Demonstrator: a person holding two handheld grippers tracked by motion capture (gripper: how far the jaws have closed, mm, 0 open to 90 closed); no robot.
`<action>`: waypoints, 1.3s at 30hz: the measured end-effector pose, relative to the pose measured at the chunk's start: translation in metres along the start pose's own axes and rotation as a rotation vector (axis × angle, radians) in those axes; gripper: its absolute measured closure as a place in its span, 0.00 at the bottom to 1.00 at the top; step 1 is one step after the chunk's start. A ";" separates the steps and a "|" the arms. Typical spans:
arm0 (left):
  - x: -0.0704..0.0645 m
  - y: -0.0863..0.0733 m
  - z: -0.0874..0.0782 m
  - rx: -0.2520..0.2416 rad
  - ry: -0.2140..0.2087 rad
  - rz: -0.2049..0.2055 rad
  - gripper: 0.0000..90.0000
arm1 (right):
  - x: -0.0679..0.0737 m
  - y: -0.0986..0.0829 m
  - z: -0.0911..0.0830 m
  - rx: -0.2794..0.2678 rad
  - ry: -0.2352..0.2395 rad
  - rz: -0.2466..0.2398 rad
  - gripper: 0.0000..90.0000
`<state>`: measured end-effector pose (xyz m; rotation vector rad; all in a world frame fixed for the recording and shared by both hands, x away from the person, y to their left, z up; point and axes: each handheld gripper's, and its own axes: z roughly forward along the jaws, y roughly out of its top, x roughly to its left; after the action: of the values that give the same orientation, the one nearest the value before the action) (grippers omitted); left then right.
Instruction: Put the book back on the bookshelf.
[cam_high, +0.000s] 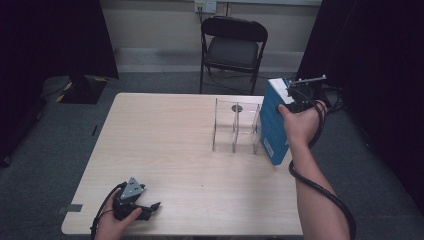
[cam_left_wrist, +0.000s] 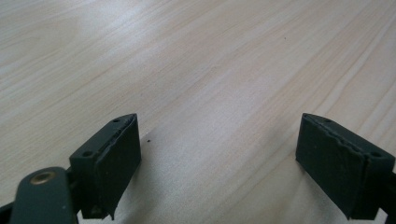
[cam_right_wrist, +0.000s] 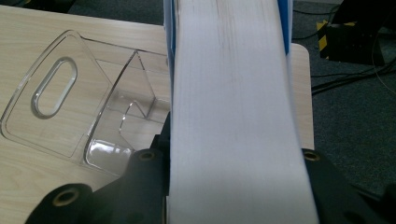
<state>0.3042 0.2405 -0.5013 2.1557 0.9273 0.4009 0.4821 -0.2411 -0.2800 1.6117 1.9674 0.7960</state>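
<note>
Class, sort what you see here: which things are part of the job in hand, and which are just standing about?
In the job:
blue book, clamped in the right gripper
clear plastic organiser beside it

Standing about:
left gripper, open and empty, low over the table
black folding chair beyond the table

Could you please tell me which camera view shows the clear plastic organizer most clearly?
The right gripper view: the clear organizer sits close, with its oval handle slot and dividers plain, beside the blue book clamped in the right gripper. The high view shows the organizer whole but small and faint. The left gripper view shows bare table.
</note>
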 end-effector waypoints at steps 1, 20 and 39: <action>0.000 0.000 0.000 0.000 0.000 0.000 0.15 | 0.001 -0.001 0.000 -0.008 -0.006 0.002 0.69; 0.000 0.000 0.000 -0.001 -0.001 -0.001 0.15 | -0.001 0.000 0.011 -0.028 -0.014 0.025 0.69; 0.000 0.000 -0.001 0.002 -0.002 -0.002 0.15 | 0.000 0.000 0.020 -0.041 -0.020 0.033 0.69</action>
<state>0.3036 0.2407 -0.5012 2.1566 0.9287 0.3972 0.4957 -0.2388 -0.2945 1.6256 1.9034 0.8249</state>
